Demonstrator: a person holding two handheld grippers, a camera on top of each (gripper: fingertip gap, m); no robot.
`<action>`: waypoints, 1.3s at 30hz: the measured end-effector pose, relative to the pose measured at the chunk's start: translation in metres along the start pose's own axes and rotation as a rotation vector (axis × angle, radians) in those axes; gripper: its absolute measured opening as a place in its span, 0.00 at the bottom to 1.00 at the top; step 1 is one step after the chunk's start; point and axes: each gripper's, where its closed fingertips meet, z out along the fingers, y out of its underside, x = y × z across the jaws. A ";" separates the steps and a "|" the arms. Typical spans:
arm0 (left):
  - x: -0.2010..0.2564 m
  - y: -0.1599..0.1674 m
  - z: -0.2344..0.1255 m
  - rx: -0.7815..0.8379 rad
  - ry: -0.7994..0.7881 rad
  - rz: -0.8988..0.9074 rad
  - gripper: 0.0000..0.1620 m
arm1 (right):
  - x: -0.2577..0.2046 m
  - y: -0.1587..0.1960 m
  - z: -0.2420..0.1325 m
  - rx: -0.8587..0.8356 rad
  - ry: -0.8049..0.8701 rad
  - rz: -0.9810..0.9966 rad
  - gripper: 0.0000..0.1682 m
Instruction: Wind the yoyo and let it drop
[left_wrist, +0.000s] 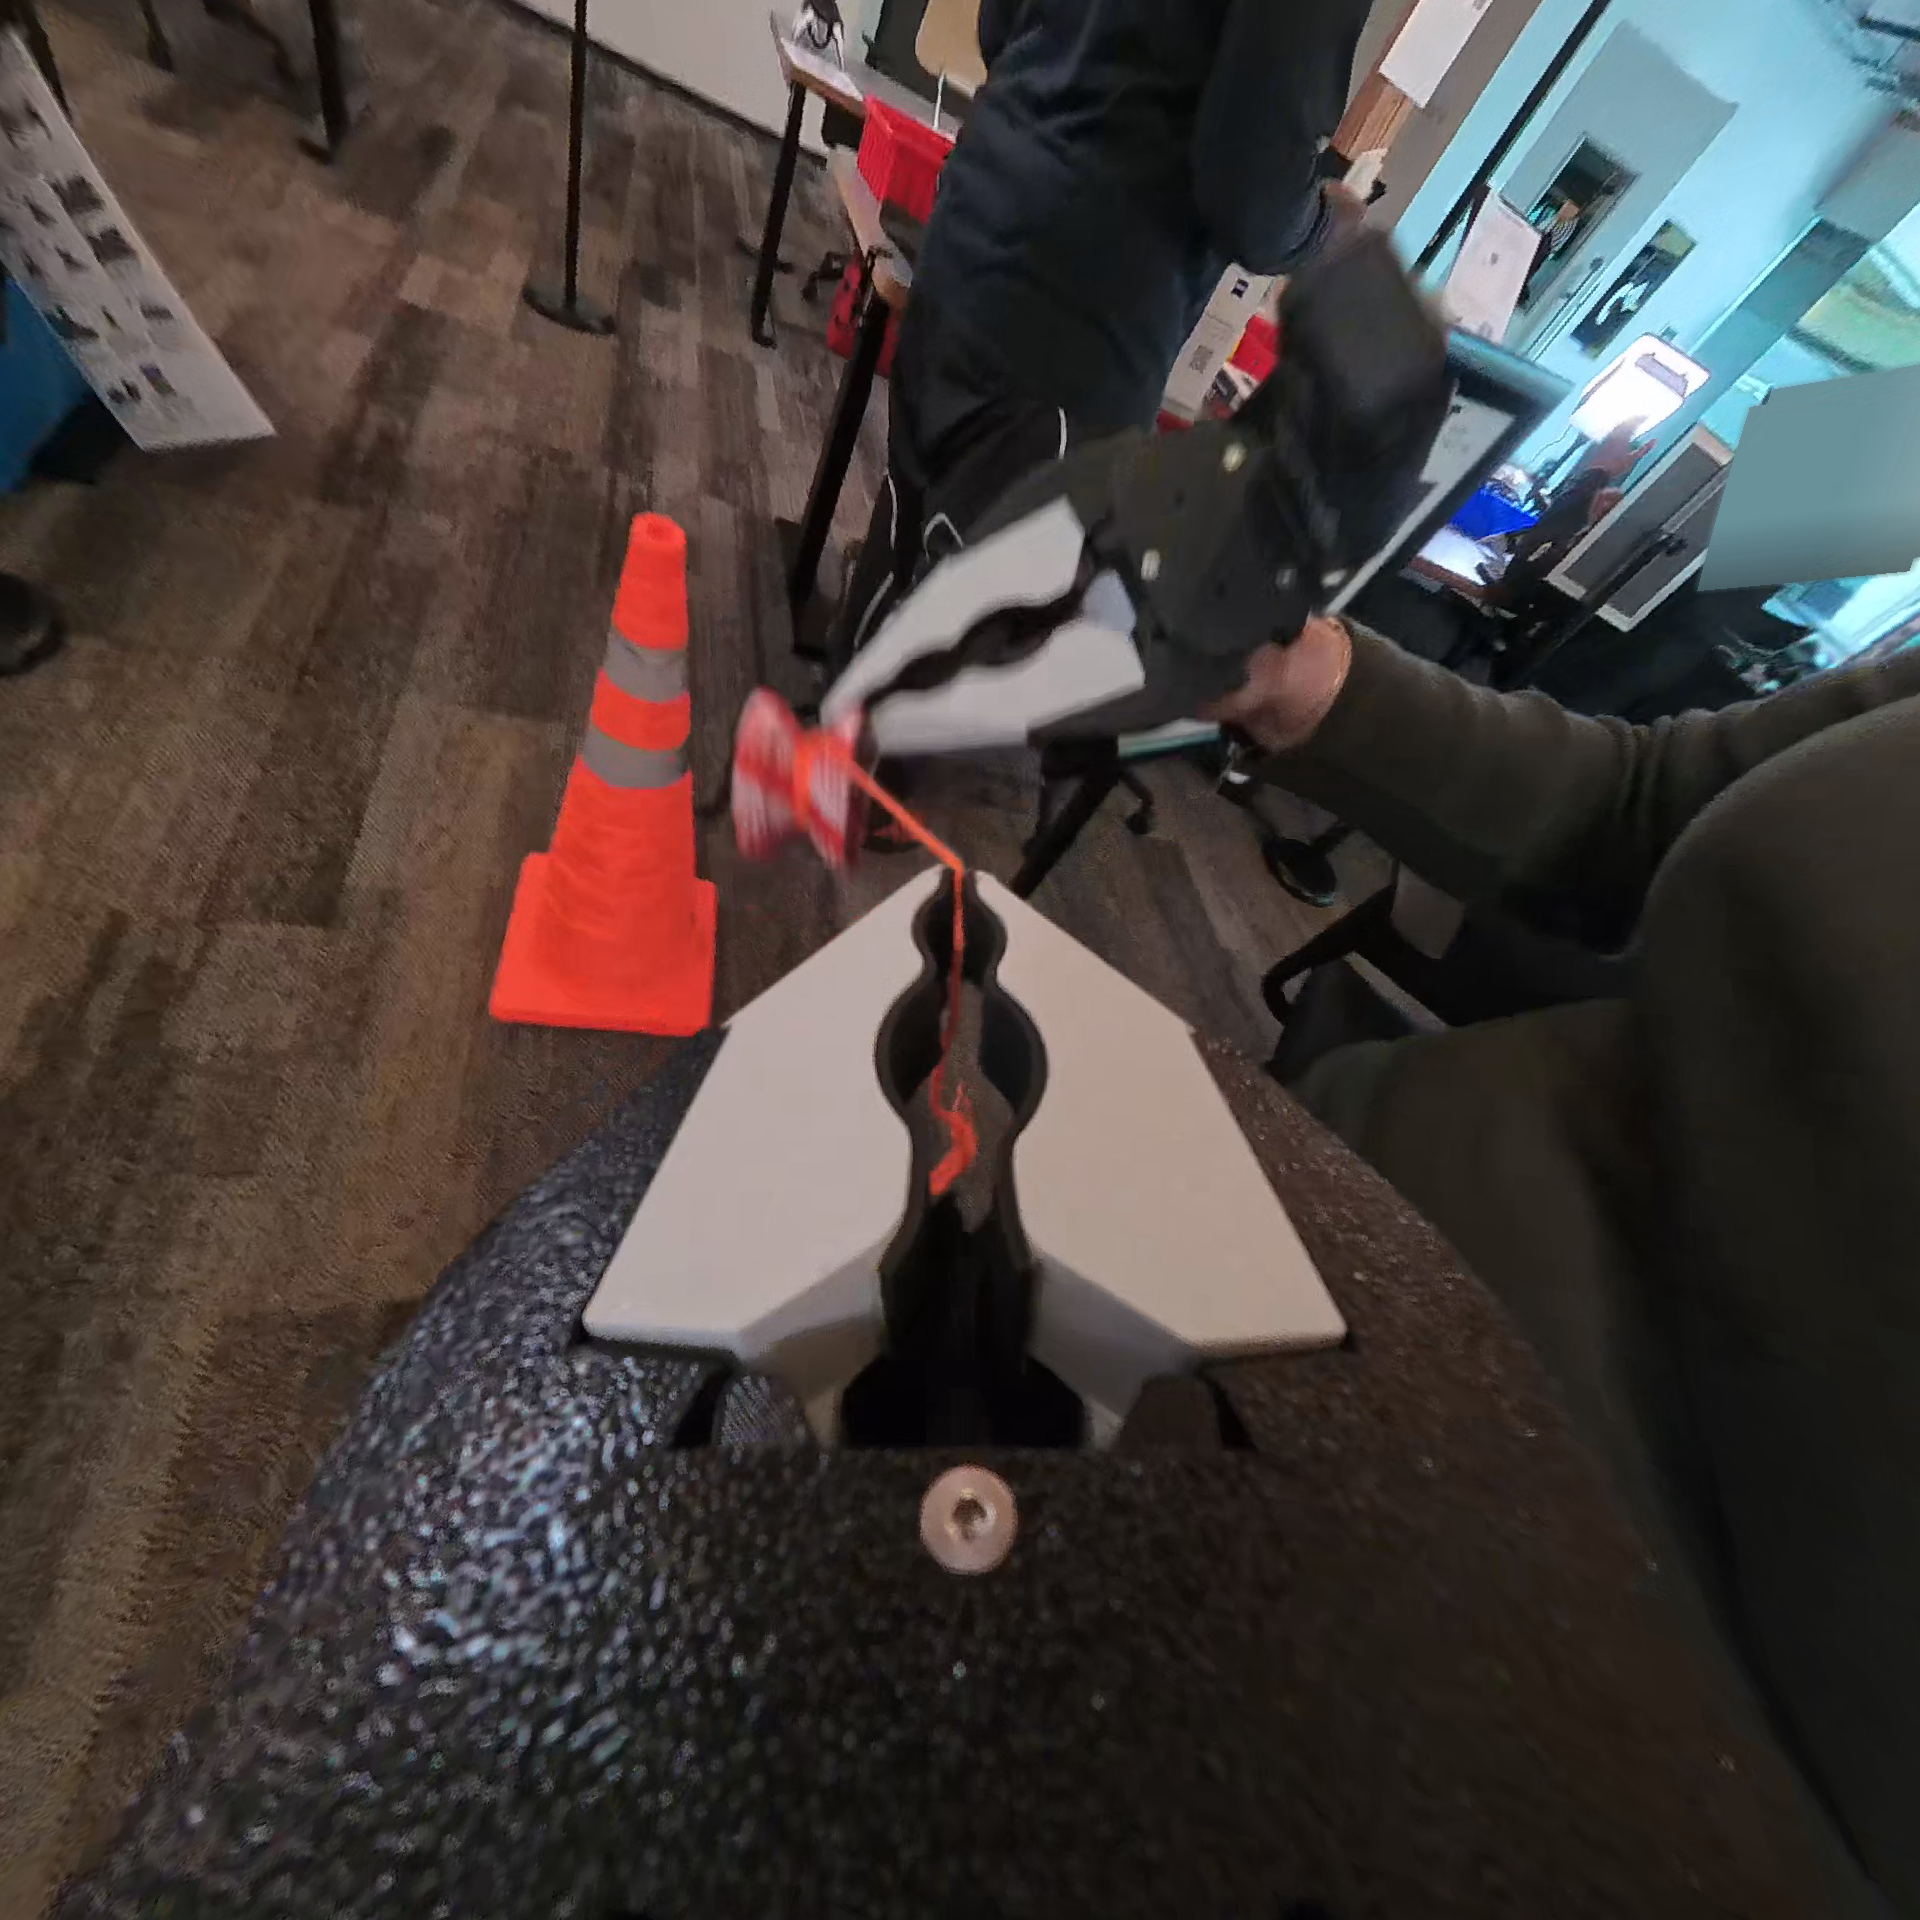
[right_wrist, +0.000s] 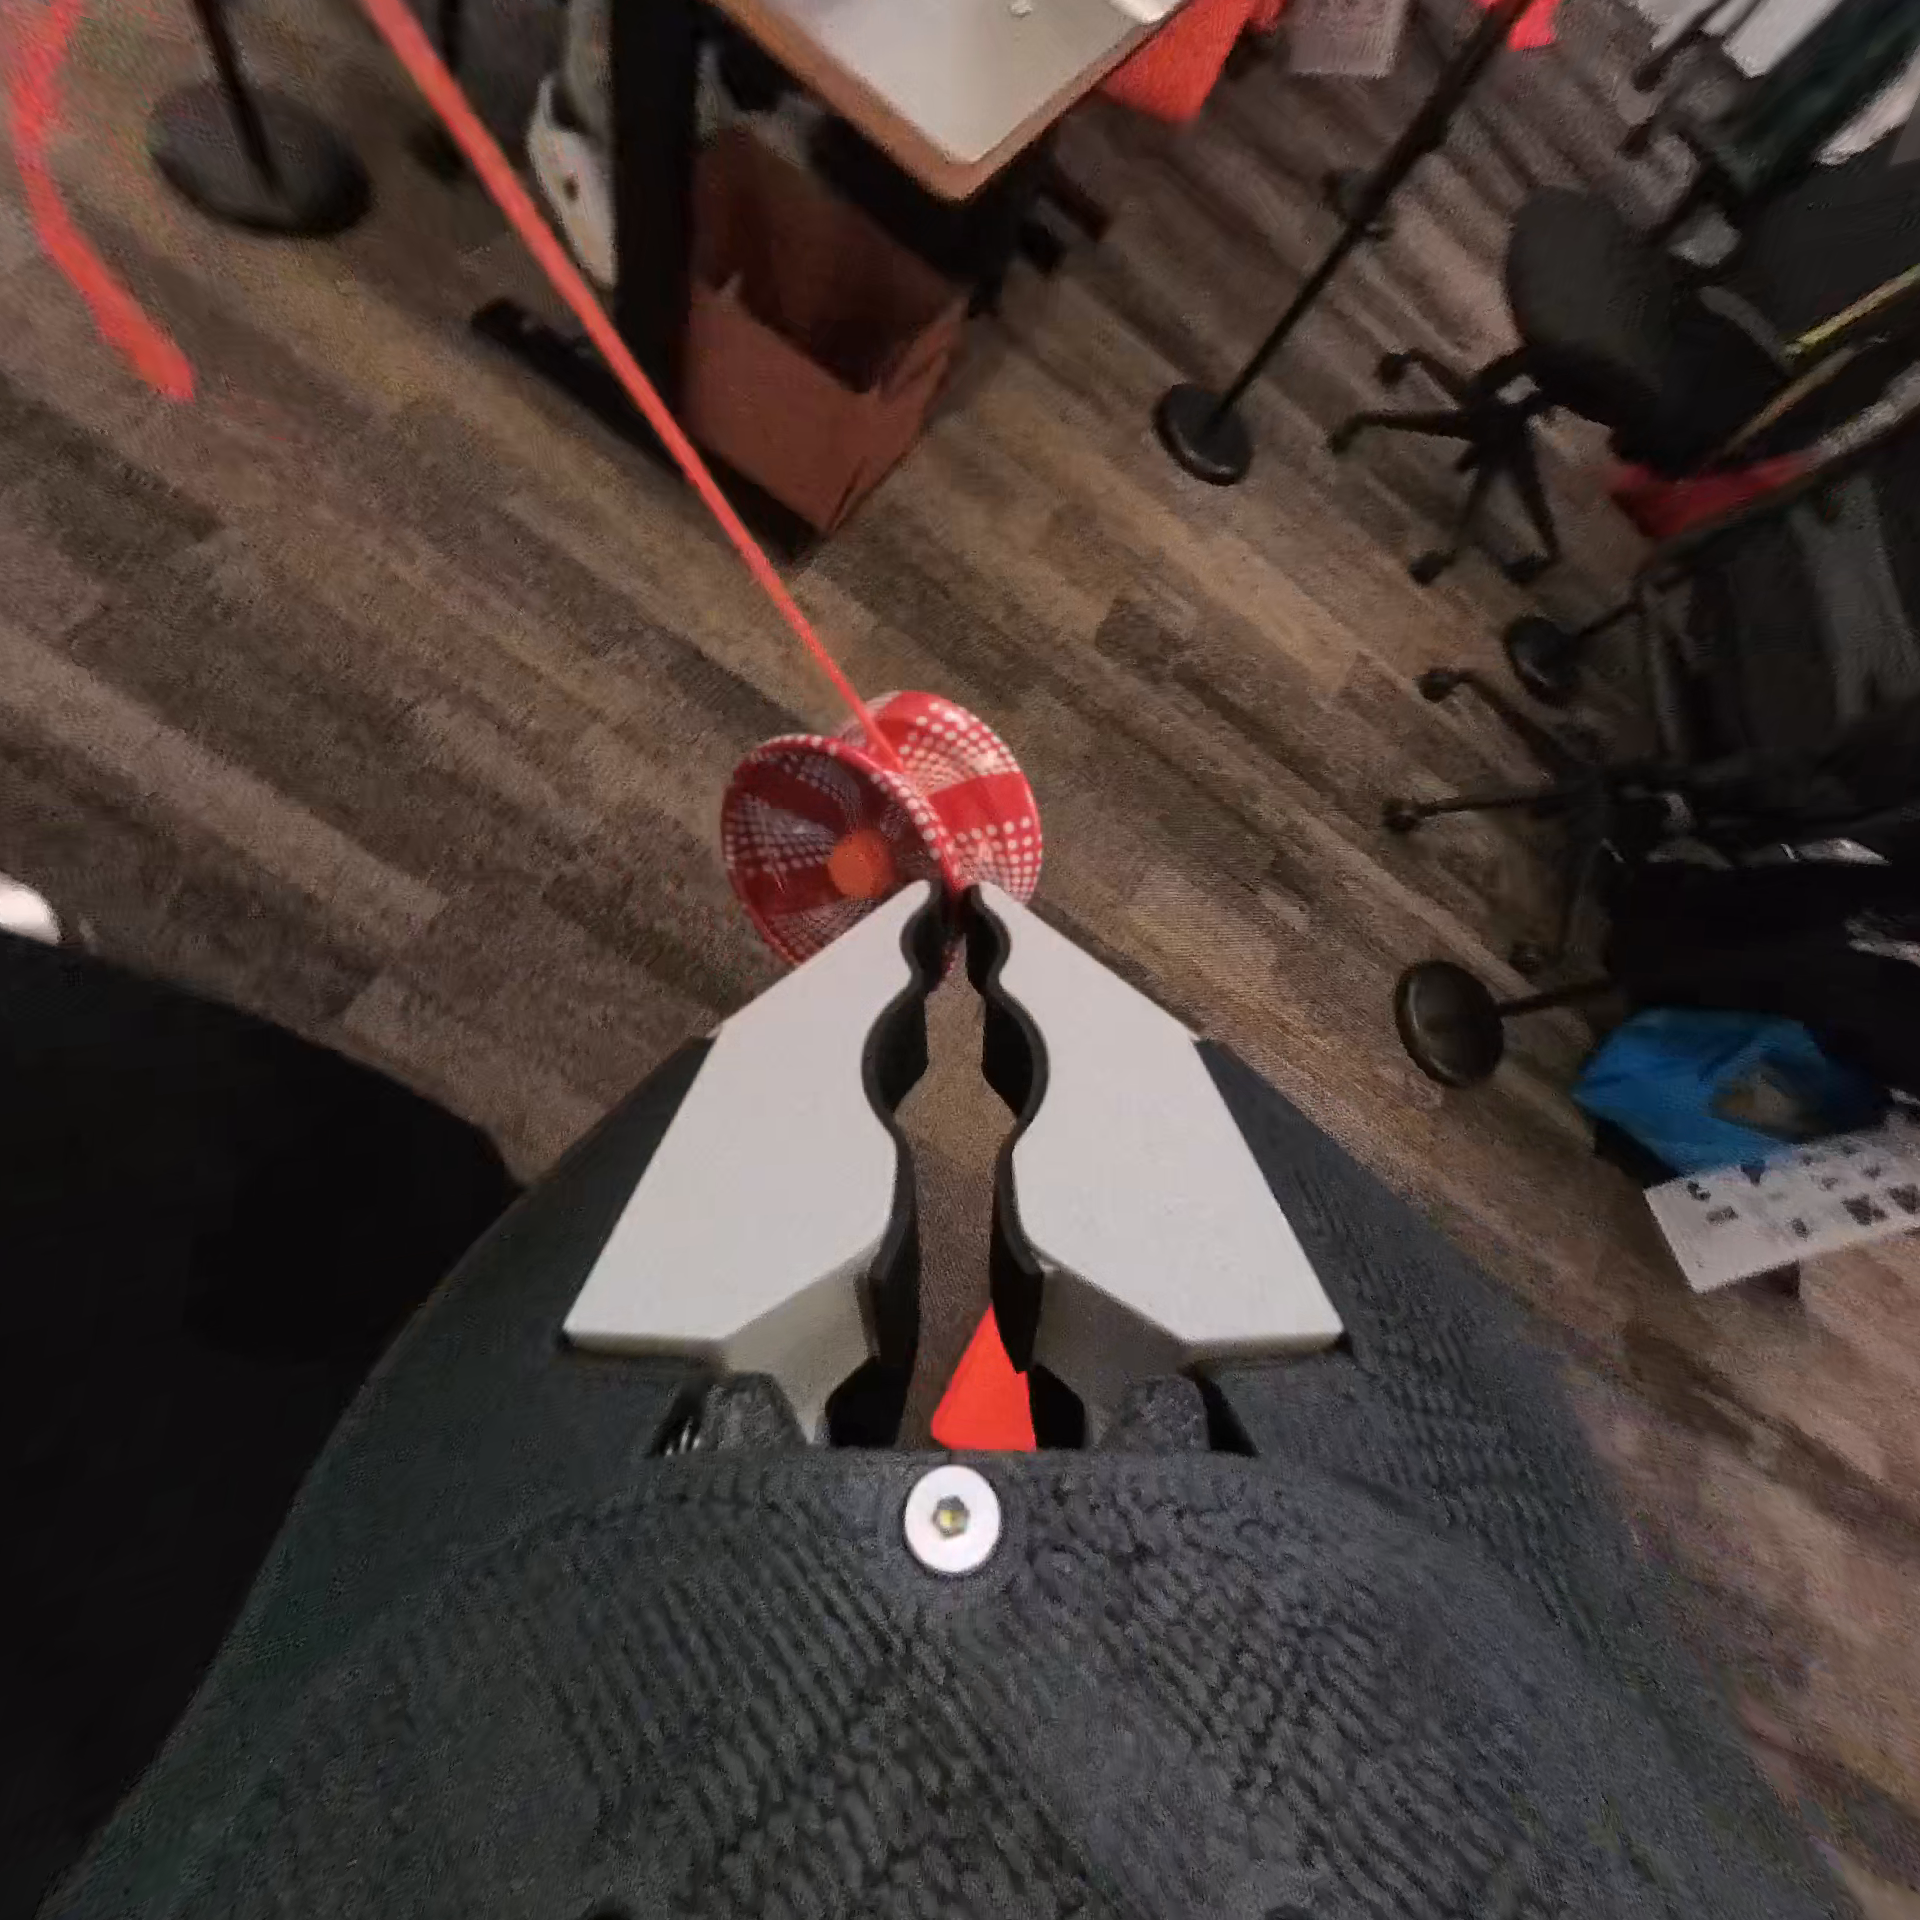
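Up in the air above carpet — red white-dotted plastic yoyo (right_wrist: 881, 823), pinched at its rim by the right tool (right_wrist: 954, 902), tips narrowed onto it. Orange string (left_wrist: 914, 826), taut, pinched by the left tool (left_wrist: 956, 878) — closed. Orange traffic cone (left_wrist: 623, 810) on floor nearby.

Lighting: even indoor light, moderately bright; cool cyan cast at 2 o'clock in the left wrist view. Shadows: soft. Blur: motion smear on yoyo (left_wrist: 798, 777) and right gripper (left_wrist: 847, 717); floor streaked in the right wrist view. Distortion: wide-angle bending at all edges.
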 end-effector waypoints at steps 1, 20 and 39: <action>-0.002 0.011 0.001 -0.017 0.000 -0.029 0.00 | 0.011 -0.004 -0.005 0.036 0.049 0.052 0.00; -0.049 0.013 0.029 0.020 -0.015 -0.123 0.00 | -0.113 -0.059 -0.062 0.237 -0.689 -0.089 0.02; 0.022 0.009 -0.025 0.017 0.206 -0.041 0.00 | -0.005 -0.023 -0.030 0.084 0.013 -0.060 0.01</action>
